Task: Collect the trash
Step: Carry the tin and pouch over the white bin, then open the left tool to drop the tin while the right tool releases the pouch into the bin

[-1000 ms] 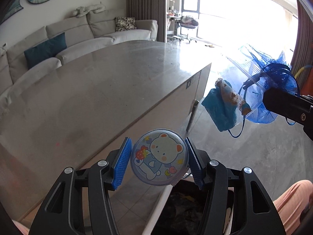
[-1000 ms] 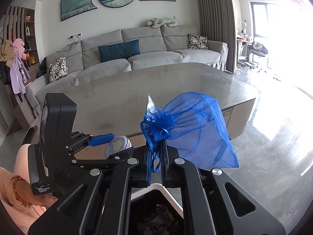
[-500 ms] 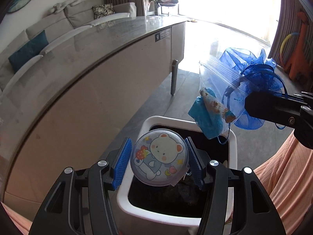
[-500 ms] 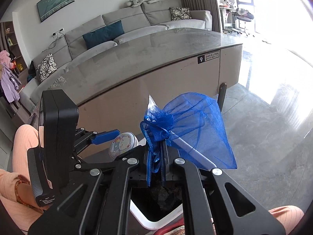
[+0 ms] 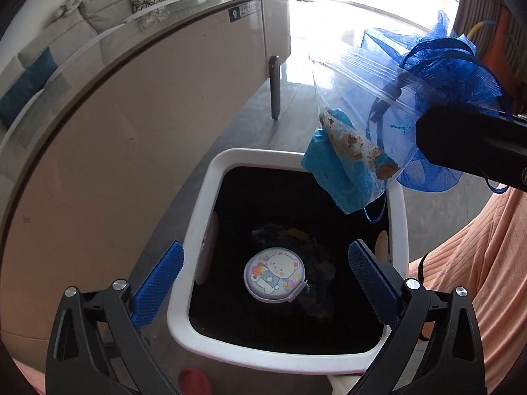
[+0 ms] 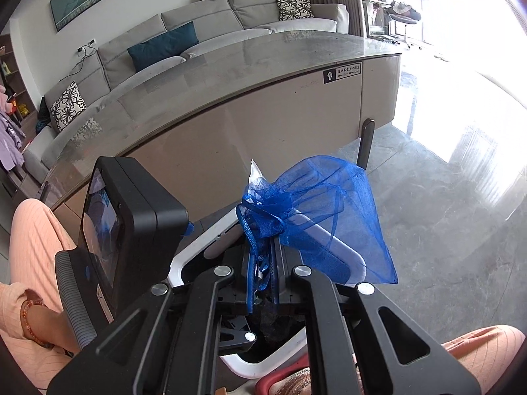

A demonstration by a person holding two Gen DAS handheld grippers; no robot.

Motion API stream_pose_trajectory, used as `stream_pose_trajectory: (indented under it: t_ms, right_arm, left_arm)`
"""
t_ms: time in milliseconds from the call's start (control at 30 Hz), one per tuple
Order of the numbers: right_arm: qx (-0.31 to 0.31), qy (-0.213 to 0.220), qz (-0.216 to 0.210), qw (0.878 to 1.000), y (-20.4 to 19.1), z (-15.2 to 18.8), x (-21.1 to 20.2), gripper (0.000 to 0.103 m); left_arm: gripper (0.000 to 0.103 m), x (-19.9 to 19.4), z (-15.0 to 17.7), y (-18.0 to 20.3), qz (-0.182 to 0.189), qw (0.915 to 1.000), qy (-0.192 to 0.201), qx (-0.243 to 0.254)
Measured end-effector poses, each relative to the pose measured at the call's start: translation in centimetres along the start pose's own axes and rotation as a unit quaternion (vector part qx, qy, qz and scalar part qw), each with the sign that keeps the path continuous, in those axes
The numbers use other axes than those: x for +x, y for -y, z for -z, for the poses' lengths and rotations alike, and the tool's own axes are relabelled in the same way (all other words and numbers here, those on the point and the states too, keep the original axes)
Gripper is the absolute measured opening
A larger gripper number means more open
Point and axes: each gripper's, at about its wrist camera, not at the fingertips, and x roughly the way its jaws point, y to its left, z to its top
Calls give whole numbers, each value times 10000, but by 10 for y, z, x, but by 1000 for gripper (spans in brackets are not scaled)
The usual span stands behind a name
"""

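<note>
Trash lid (image 5: 274, 275) has dropped into the bin (image 5: 197, 230) as my left claw (image 5: 266, 279) just spread, so next I centre the right claw's (image 6: 263, 256) pinched bags (image 5: 349, 164) over it.

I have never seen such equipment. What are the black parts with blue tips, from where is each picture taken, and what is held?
No robot: a person holds one claw tool in each hand, each with a camera looking along its fingers. The left camera shows the left claw, whose jaws have just been opening; nothing is between them, and the round bear-printed plastic lid is inside the white-rimmed trash bin. The right claw, seen by the right camera, is shut on a blue mesh drawstring pouch and a clear plastic bag of scraps, over the bin.
</note>
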Motion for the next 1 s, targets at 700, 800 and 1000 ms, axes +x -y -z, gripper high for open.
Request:
stream_pose_trajectory:
  t_ms: [700,800,1000]
  right_arm:
    - [-11,-208,-232,9995,-2,-1,19,9]
    - [10,-290,-267,9992,-1,1,26,9]
    - [112,-611,-251,9978,-1,11,52,10]
  left_arm:
    - [100,-15,-5,-60,-446,9954,437,-730]
    - [100,-26,-5,-69,-736,9924,634,-757]
    - [100,-33,-6,-83,-700,9905,758,-909]
